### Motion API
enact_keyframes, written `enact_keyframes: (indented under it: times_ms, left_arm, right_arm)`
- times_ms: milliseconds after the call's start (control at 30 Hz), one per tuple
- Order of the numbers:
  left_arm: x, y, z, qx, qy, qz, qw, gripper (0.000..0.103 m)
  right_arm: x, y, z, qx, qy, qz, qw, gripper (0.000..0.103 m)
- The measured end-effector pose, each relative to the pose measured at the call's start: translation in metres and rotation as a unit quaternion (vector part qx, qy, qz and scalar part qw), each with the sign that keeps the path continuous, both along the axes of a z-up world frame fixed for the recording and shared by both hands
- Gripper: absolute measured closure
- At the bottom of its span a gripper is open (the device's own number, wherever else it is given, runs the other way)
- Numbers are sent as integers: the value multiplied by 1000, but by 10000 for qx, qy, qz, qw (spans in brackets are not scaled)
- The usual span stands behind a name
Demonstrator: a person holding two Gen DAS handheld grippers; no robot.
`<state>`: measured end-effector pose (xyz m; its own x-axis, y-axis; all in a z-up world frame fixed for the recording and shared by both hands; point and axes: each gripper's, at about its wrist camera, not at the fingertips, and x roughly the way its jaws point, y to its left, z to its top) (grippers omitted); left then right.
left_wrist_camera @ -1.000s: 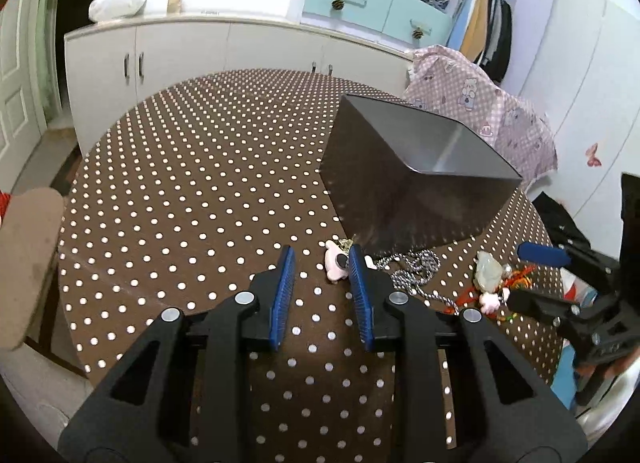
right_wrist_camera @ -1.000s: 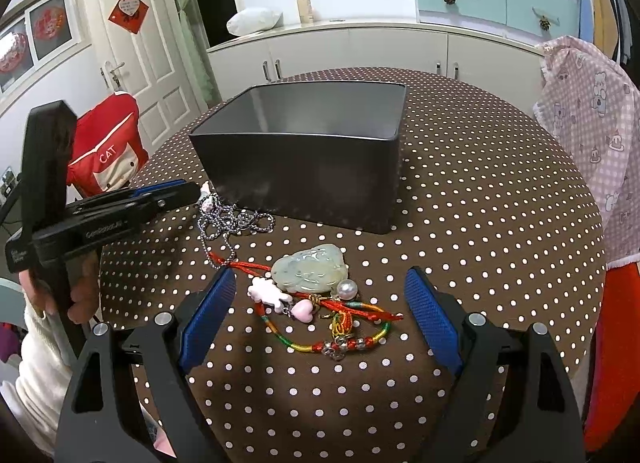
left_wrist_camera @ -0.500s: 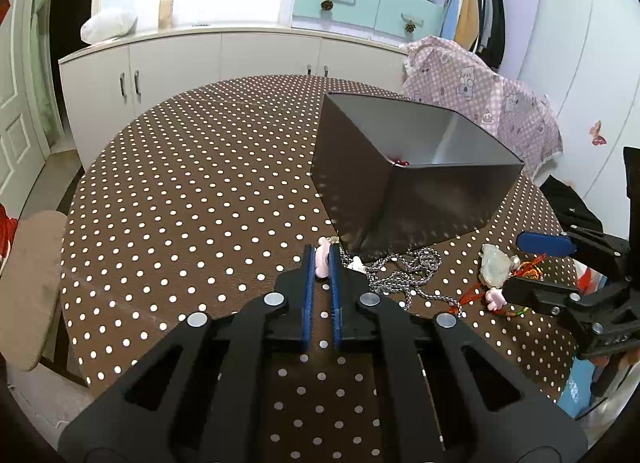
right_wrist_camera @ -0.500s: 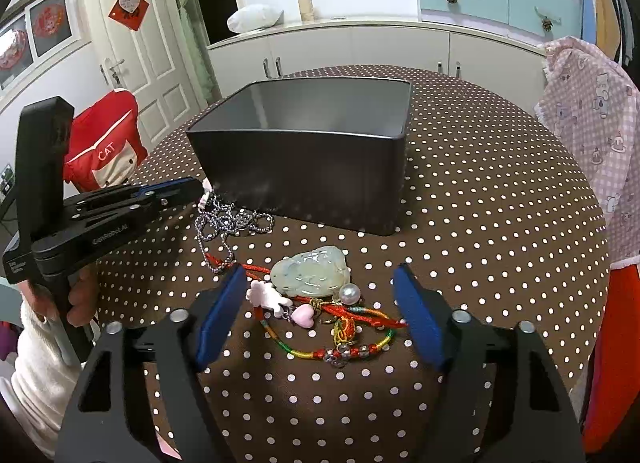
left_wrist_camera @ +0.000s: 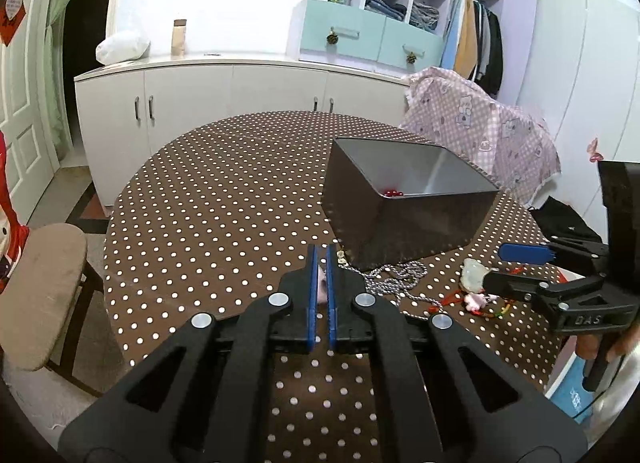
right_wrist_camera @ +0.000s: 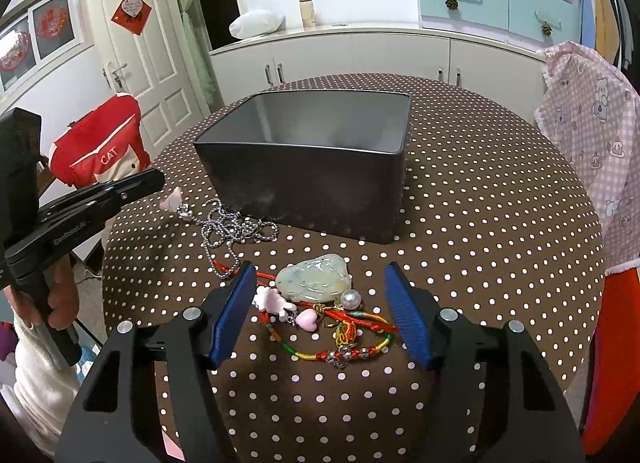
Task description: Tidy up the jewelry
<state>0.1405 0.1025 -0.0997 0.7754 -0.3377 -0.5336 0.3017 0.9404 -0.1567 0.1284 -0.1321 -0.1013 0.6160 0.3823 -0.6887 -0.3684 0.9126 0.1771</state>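
Observation:
A dark grey box [left_wrist_camera: 404,199] [right_wrist_camera: 316,167] stands on the dotted table, with red beads [left_wrist_camera: 392,193] inside. My left gripper [left_wrist_camera: 319,259] [right_wrist_camera: 154,181] is shut on a pink charm [left_wrist_camera: 321,289] [right_wrist_camera: 173,198] at the end of a silver chain [left_wrist_camera: 394,277] [right_wrist_camera: 232,229], lifted a little beside the box corner. My right gripper [right_wrist_camera: 320,295] [left_wrist_camera: 516,267] is open, its jaws either side of a jade pendant [right_wrist_camera: 314,279] [left_wrist_camera: 472,273] tangled with red and multicoloured cords [right_wrist_camera: 348,329], a pearl [right_wrist_camera: 351,298] and pink charms [right_wrist_camera: 276,301].
A brown polka-dot round table [left_wrist_camera: 208,215] [right_wrist_camera: 492,203] carries everything. A padded stool [left_wrist_camera: 40,295] stands at its left. A chair with a red cover [right_wrist_camera: 100,147] is behind. A pink checked cloth [left_wrist_camera: 480,127] [right_wrist_camera: 592,135] drapes a chair on the far side. White cabinets [left_wrist_camera: 200,91] line the wall.
My left gripper closed on the pink charm and rose, pulling the chain end up. My right gripper moved forward and down over the jade pendant pile, jaws narrowing slightly.

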Motion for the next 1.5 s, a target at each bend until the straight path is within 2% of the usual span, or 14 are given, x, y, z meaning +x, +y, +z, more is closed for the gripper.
enact_keyframes:
  times_ms: [167,233,700,733,767,800,833,900,967,1067,1100,1167,1233,1500]
  left_arm:
    - [-7,2,9,-66,-142,20,9999,99]
    - [-10,3,10,-62,-162,-2,9999,99]
    - [-11,1,-24,261,439,-194,9985,98]
    - [-13,0,-24,281,436,-233,9984,91]
    - [-14,-1,-23,301,418,-320,9982,76]
    - [-15,-2,-22,290,368,-368,9982,25]
    - [-21,-1,-19,189,133,-396,9989,13]
    - [-28,0,-14,125,-126,-411,9990,13]
    - [-24,-1,-15,262,-67,-329,9991,14]
    - [-13,-6,-24,490,183,-309,9982,41]
    - [-7,-9,-31,652,321,-279,9970,56]
    - [-6,-11,-35,775,263,-193,9965,64]
    - [-8,-15,-35,885,186,-160,9958,81]
    - [-13,-15,-32,945,43,106,9955,81]
  right_arm:
    - [1,3,-1,18,12,54,10000,46]
    - [3,6,-4,15,63,115,9999,55]
    - [3,7,-10,-68,164,73,9998,56]
    - [3,7,-10,-70,165,82,9998,56]
    - [2,7,-10,-69,167,84,9998,56]
    - [2,7,-10,-59,172,81,9998,56]
    - [2,7,-10,-49,176,80,9998,56]
    - [2,7,-10,-41,181,80,9998,56]
    - [2,7,-10,-37,190,74,9998,56]
    - [2,6,-10,-32,178,86,9998,56]
    - [2,6,-10,-30,174,84,9998,56]
    - [3,6,-10,-23,181,80,9998,56]
    - [3,5,-10,-36,188,78,9998,56]
    - [2,7,-11,-94,170,112,9997,56]
